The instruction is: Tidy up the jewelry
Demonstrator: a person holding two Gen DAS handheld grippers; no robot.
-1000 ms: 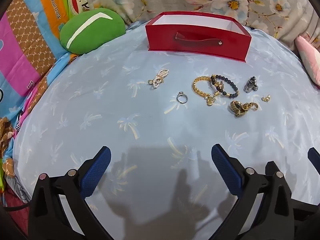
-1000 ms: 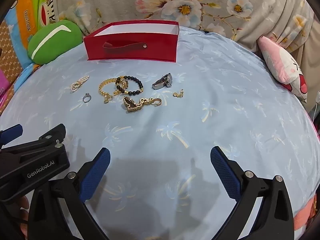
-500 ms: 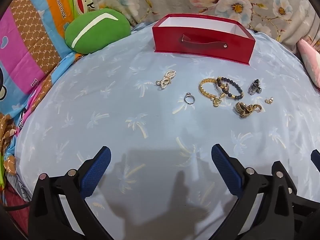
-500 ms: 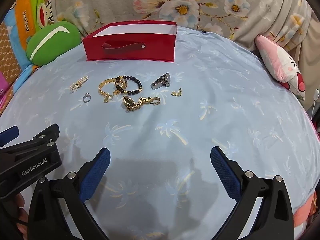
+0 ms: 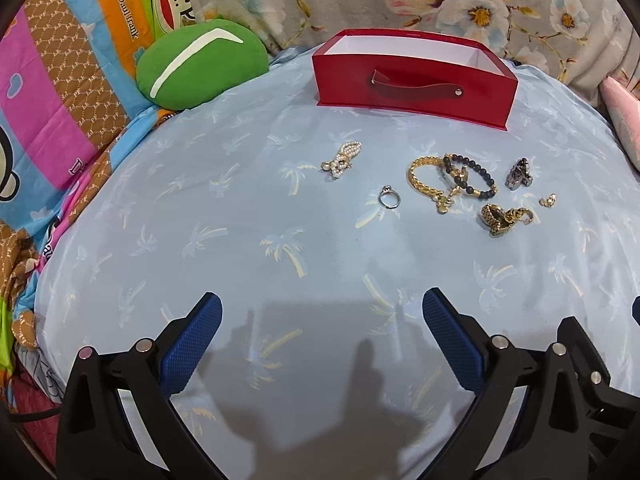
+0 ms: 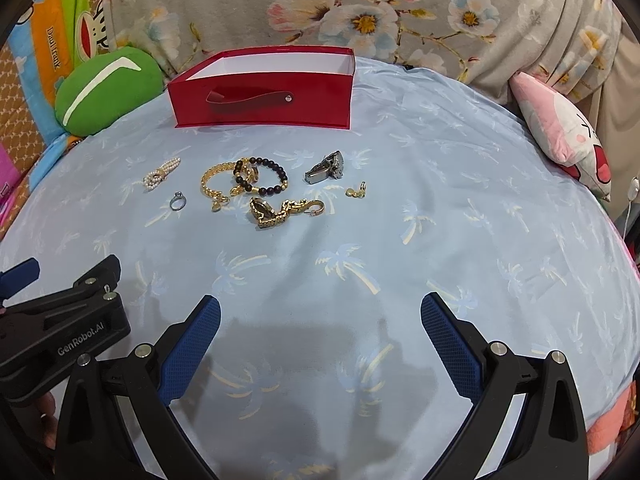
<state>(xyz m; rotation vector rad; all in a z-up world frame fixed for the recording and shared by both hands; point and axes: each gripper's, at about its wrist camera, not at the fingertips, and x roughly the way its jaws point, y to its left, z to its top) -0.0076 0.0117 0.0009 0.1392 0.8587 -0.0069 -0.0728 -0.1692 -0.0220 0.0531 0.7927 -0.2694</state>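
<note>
Across mid-frame, jewelry is lying loose on the blue sheet (image 6: 360,248): pearl piece (image 5: 343,159), ring (image 5: 389,199), gold bracelet (image 5: 426,178), beaded bracelet (image 6: 262,175), watch (image 6: 326,168). Above them, the red box (image 5: 412,80) is sitting open. At the bottom edge, left gripper (image 5: 320,330) and right gripper (image 6: 320,330) are hovering, jaws spread wide, holding nothing.

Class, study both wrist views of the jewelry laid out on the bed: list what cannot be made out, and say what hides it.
- Floor of the open red cardboard box: left wrist view, hidden by its front wall.
- Small gold earring pair: right wrist view, too small to tell its shape.
- Pink plush pillow: left wrist view, cut off by the right edge.
- Left gripper: right wrist view, mostly cut off by the left edge.
</note>
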